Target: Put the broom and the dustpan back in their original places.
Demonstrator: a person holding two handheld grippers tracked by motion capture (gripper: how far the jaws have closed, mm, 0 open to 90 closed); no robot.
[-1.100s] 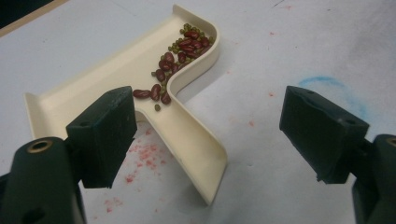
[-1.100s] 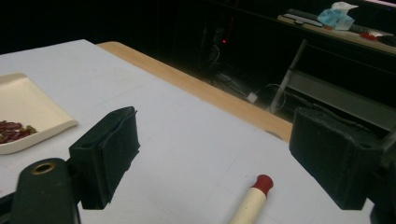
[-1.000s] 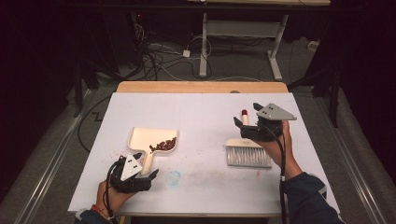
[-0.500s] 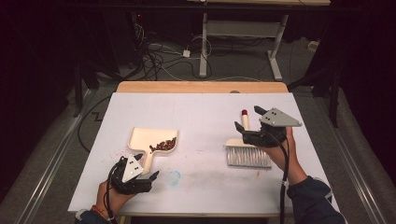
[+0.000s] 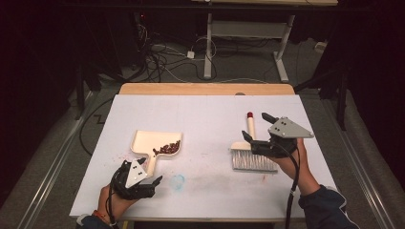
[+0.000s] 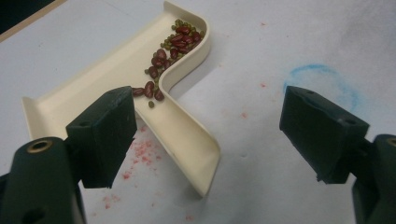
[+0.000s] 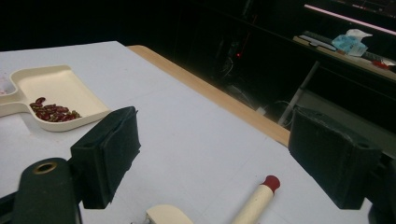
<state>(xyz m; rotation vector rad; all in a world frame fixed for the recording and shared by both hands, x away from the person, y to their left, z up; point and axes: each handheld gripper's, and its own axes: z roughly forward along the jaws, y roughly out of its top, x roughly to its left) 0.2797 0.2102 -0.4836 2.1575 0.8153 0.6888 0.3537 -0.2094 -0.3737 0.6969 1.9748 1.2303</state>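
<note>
Dustpan (image 5: pixel 152 145) is holding beans (image 5: pixel 167 149); left gripper (image 5: pixel 150 183) and right gripper (image 5: pixel 258 128), over the brush (image 5: pixel 252 153), are gaping wide, empty.

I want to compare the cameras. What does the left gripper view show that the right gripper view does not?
Left gripper view alone: the dustpan's handle end, red specks and a blue smear on the table. Right gripper view alone: the brush handle with its red tip, the table's wooden edge and the dark room behind. Both: the cream dustpan holding beans, seen between open tongs.
</note>
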